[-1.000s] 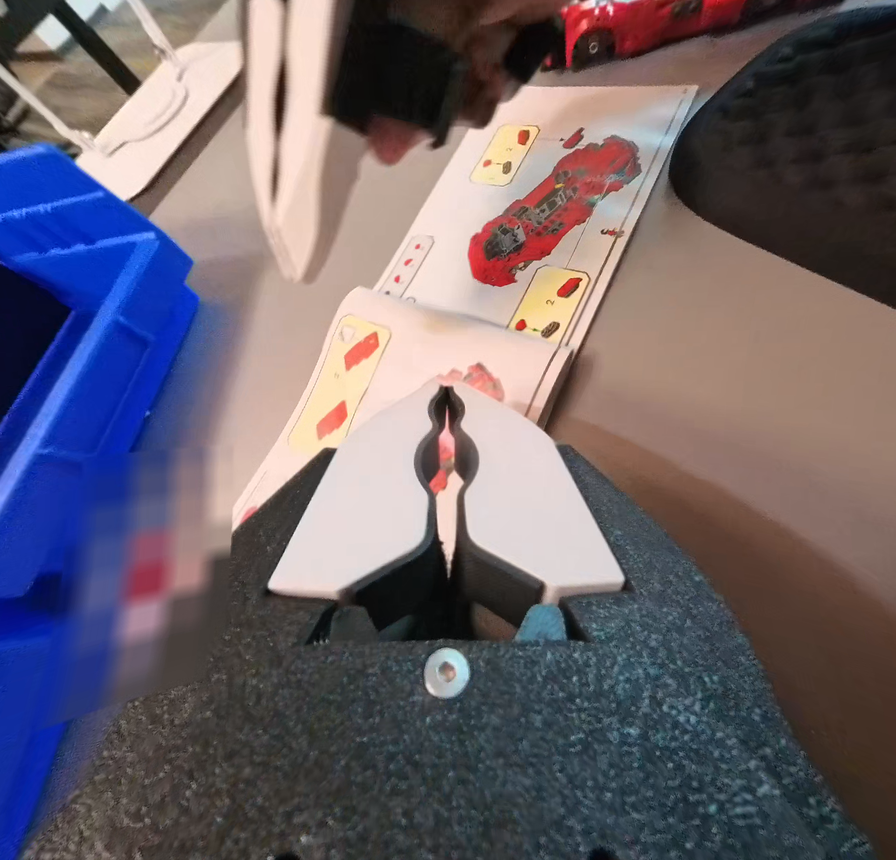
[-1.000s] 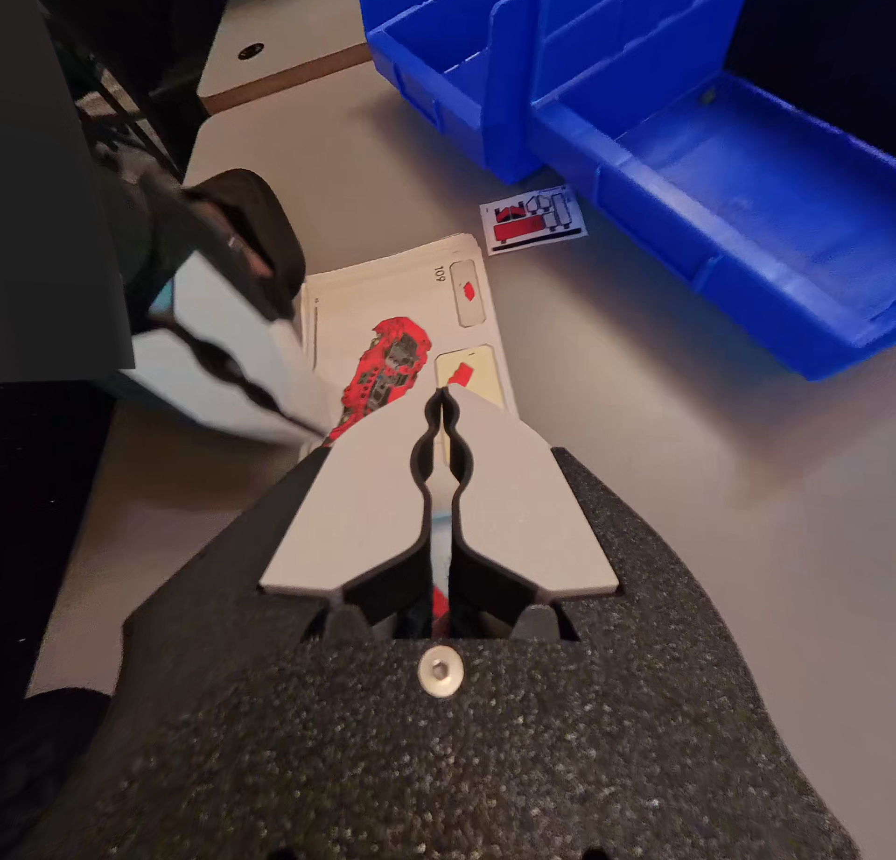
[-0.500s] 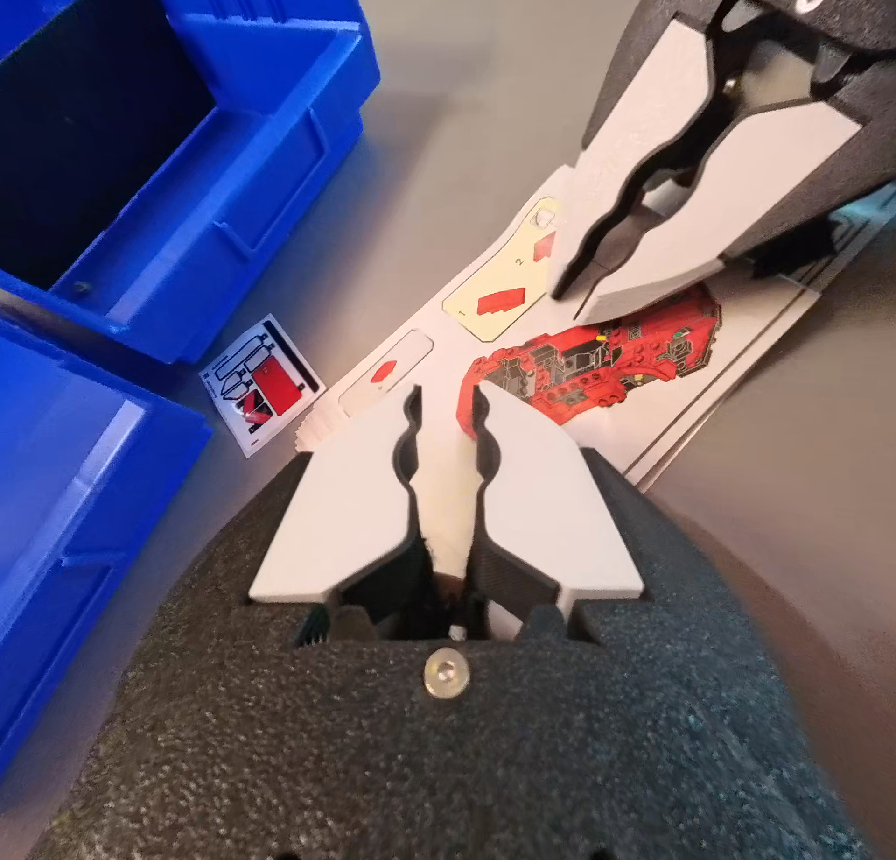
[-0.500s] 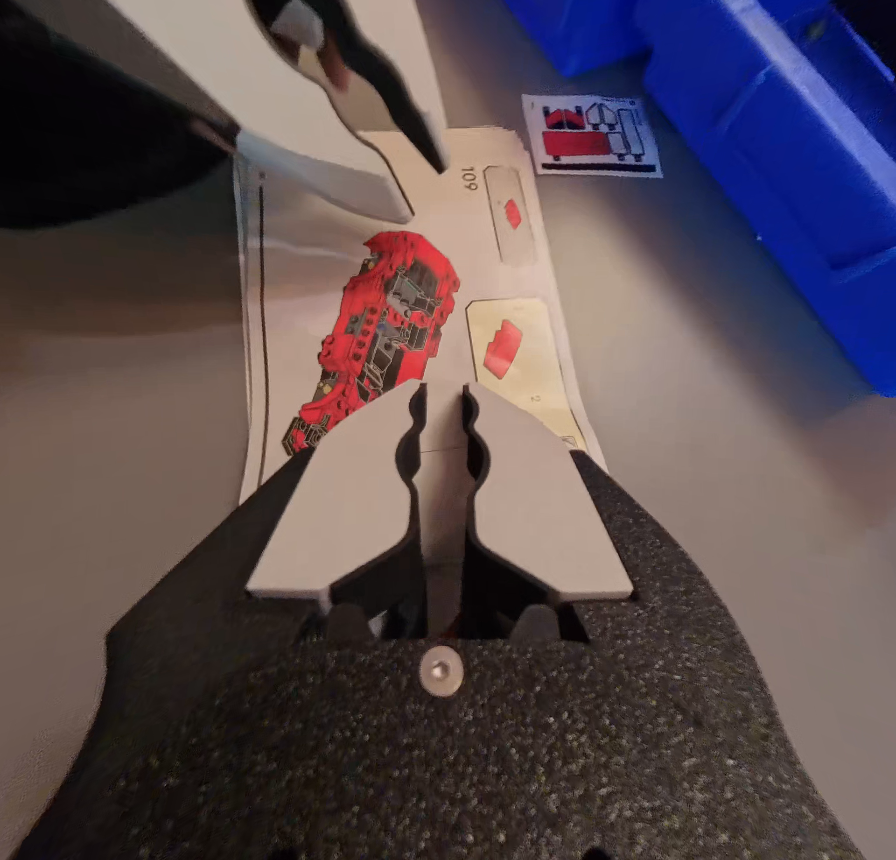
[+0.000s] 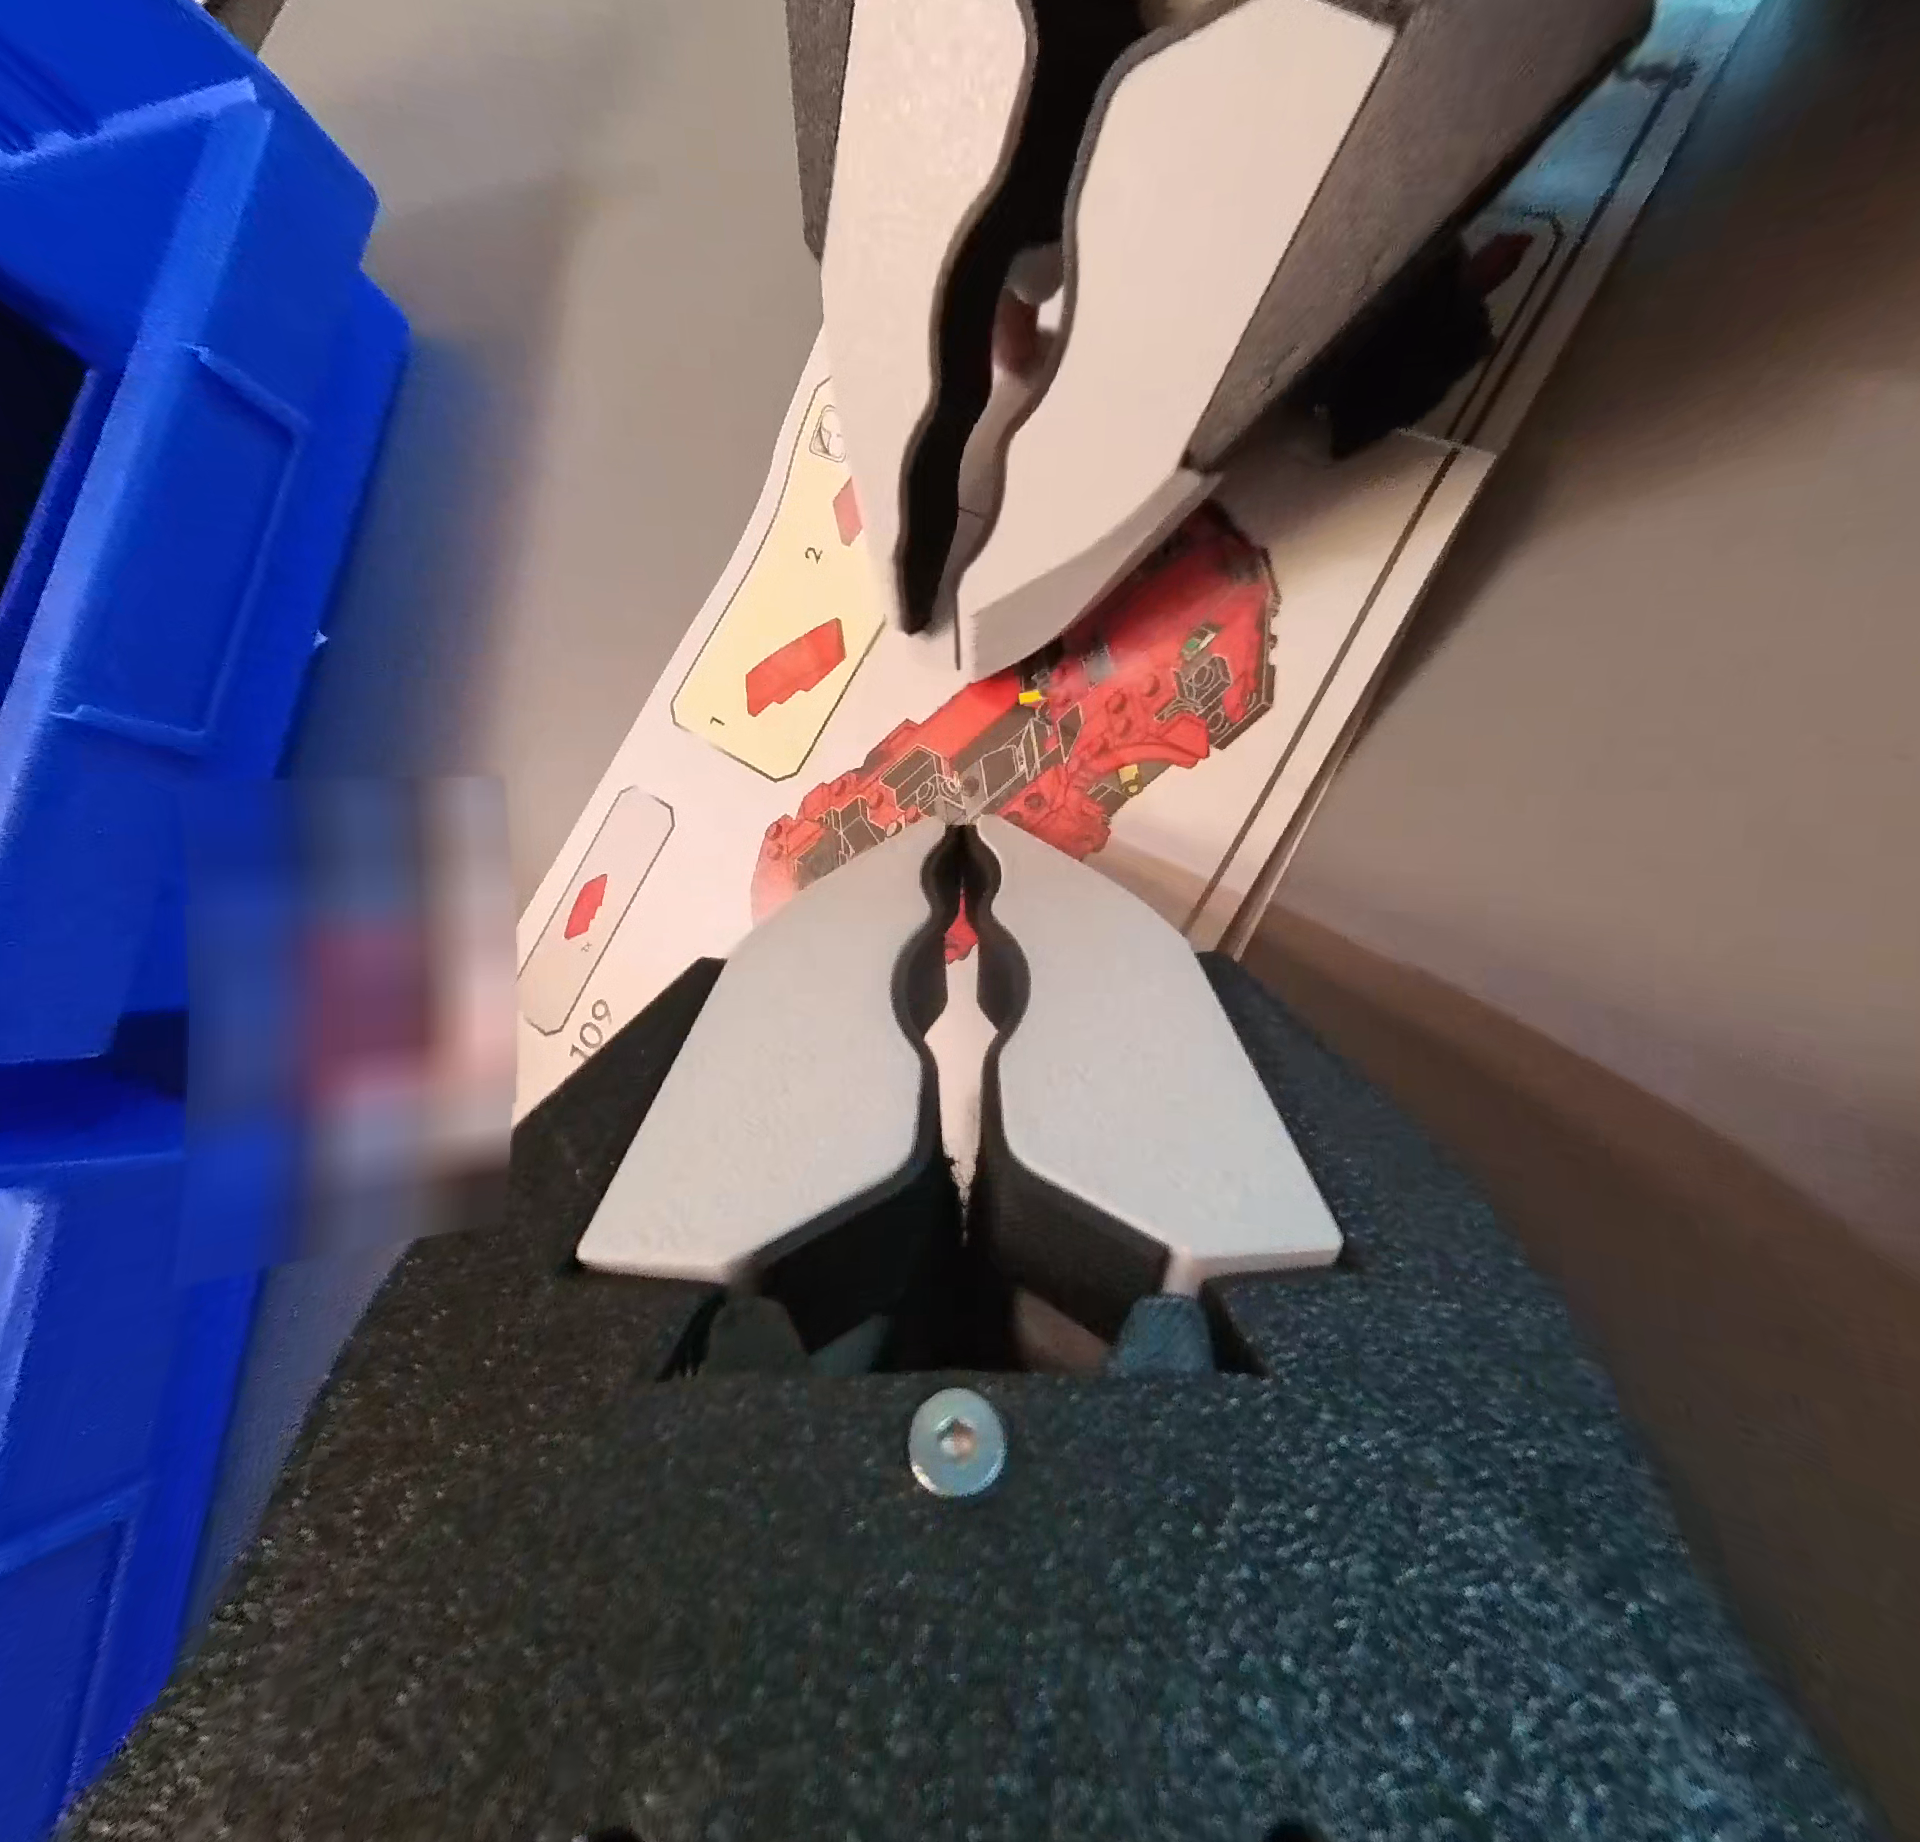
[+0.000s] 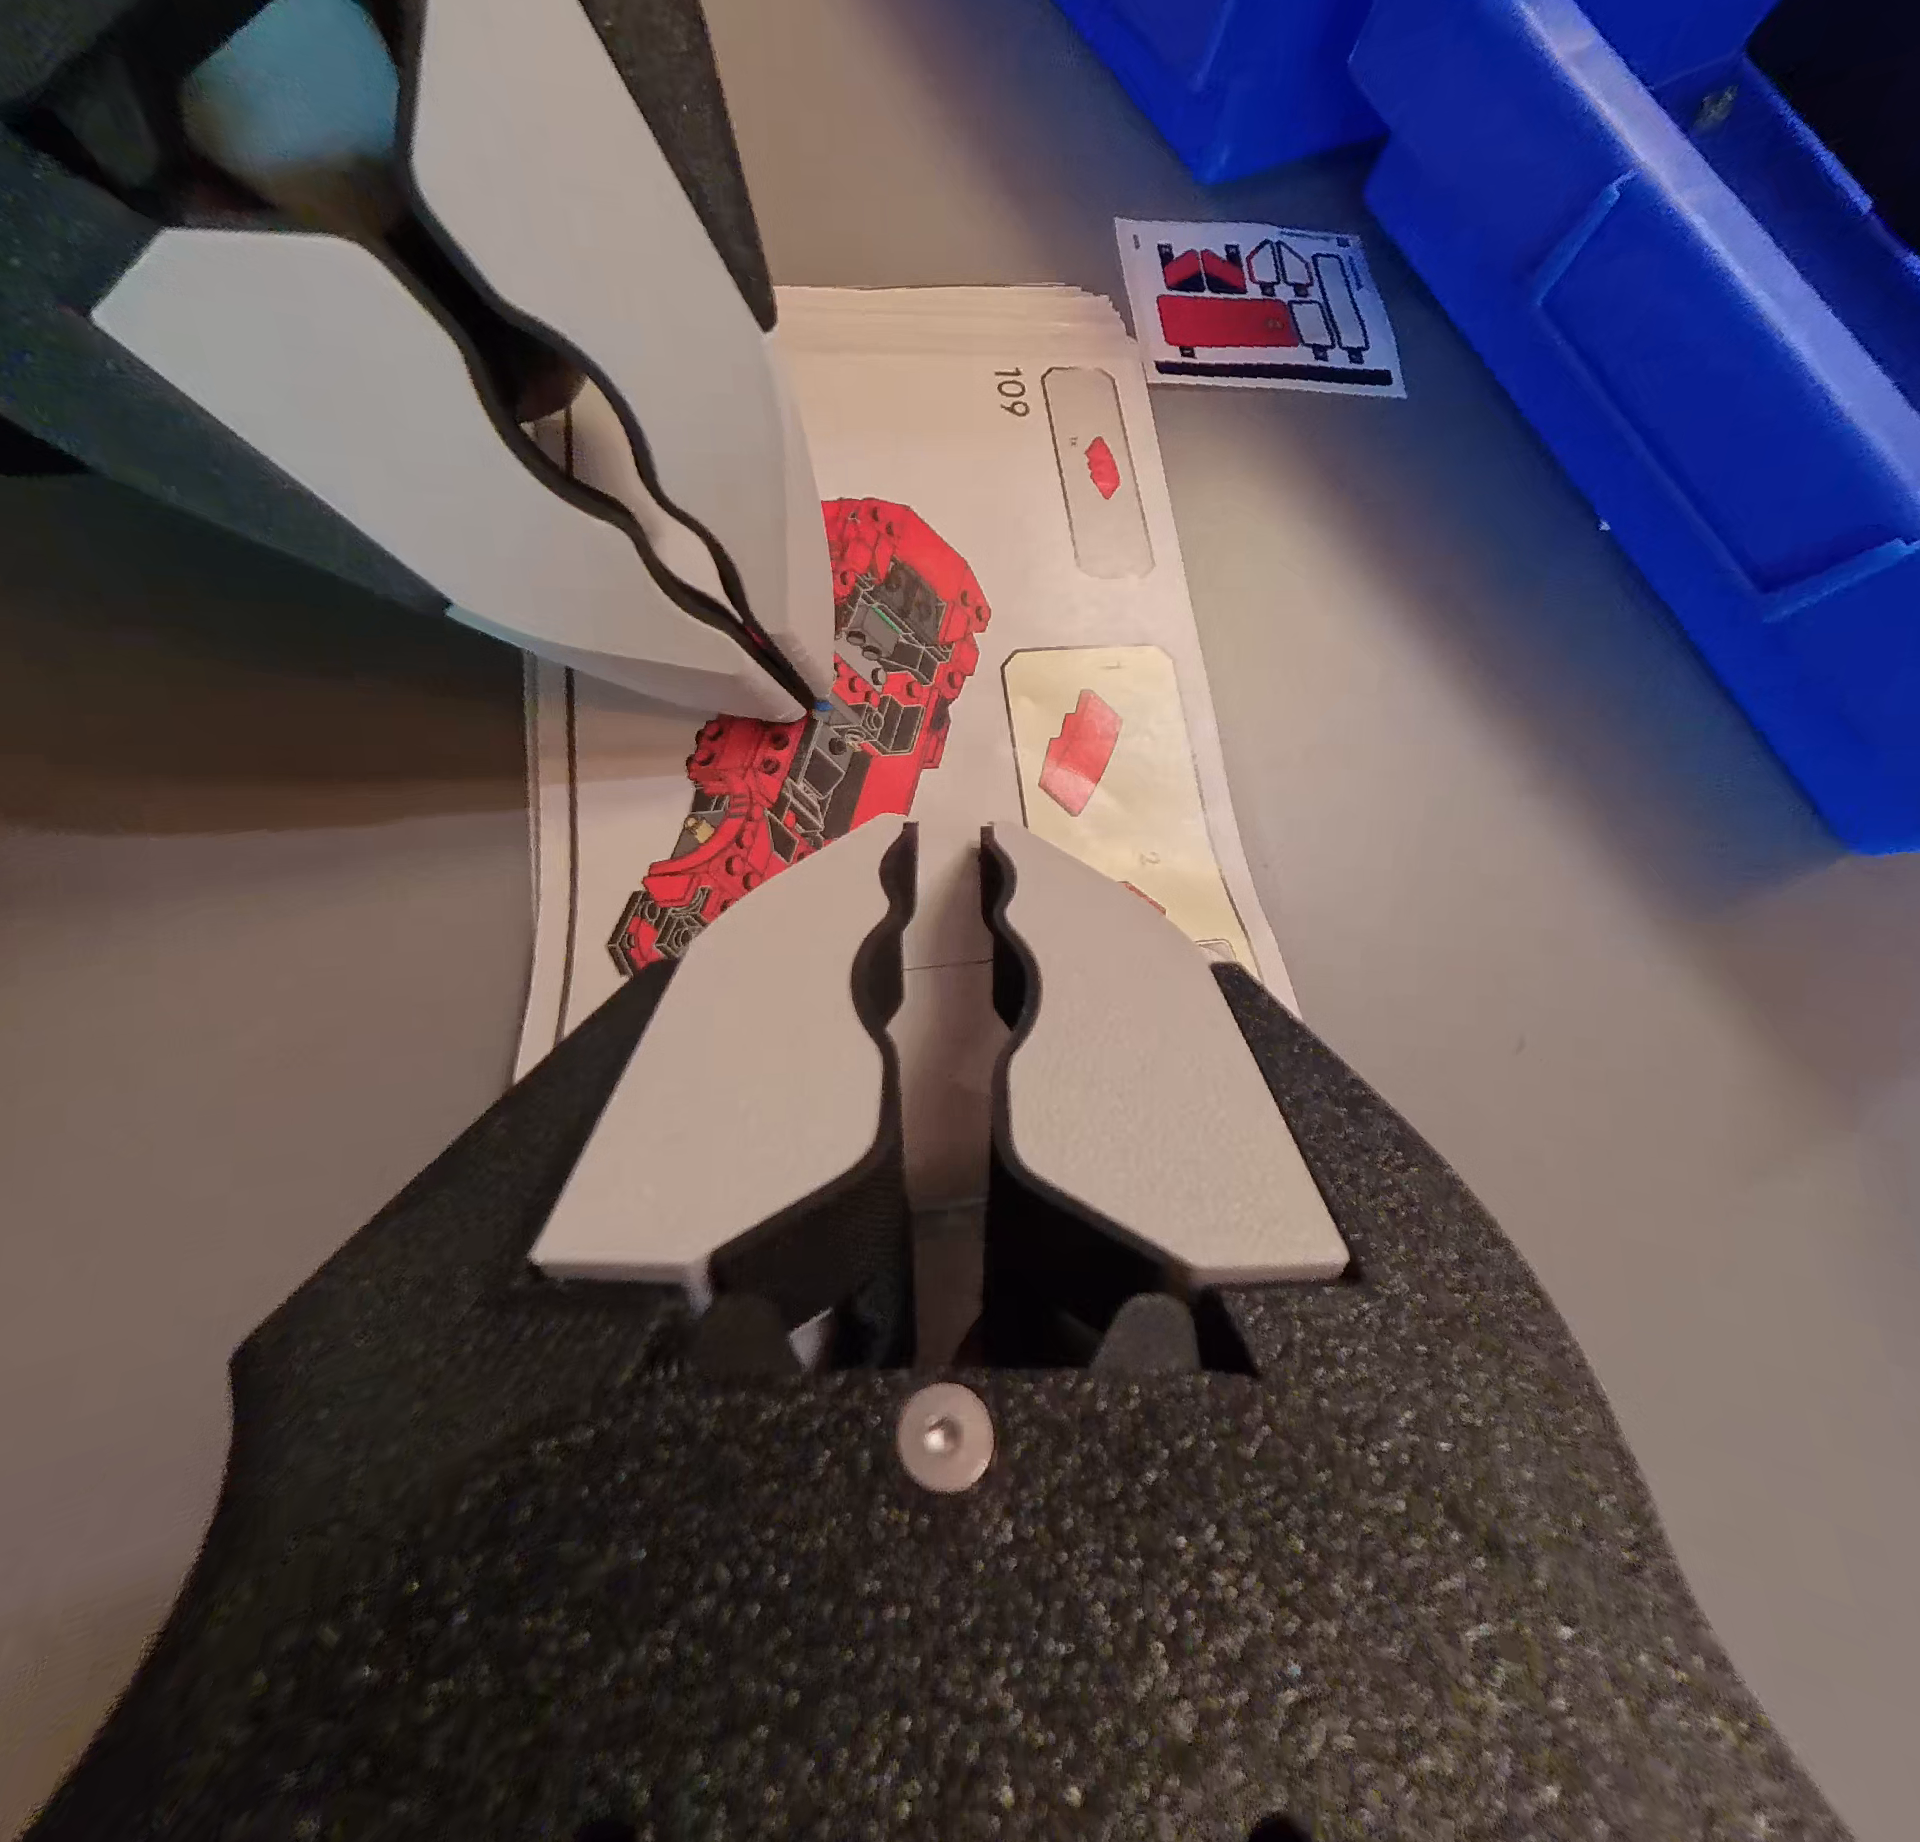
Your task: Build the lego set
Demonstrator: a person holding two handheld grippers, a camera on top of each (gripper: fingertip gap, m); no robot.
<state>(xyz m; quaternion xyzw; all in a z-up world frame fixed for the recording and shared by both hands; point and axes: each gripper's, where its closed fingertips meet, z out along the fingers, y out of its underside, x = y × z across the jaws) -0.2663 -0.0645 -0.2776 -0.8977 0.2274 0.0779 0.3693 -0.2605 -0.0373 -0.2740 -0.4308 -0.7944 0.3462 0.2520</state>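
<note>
Grey fingers pressed together at the tips: that is the left gripper (image 5: 961,831) in its own view, with only a wavy slit between the jaws and nothing pinched that I can see. Its tips sit low over the instruction booklet (image 5: 1340,649), right at the printed red car. Facing it from above and ahead comes the right gripper (image 5: 935,629), its tips close together over the same page. To the left gripper's left stands a blue bin (image 5: 156,442), partly blurred. The beige table (image 5: 1662,753) runs off to the right.

From the right wrist view, the right gripper (image 6: 948,831) has its jaws spread a little, a narrow gap of white page showing between them, holding nothing. The booklet (image 6: 997,545) lies flat just ahead of and under its tips. The left gripper (image 6: 805,701) reaches in from the upper left, tips meeting on the red car drawing. A small sticker sheet (image 6: 1262,312) lies on the table (image 6: 1455,857) ahead and to the right, just beyond the booklet's corner, beside the blue bins (image 6: 1662,390) at the far right.
</note>
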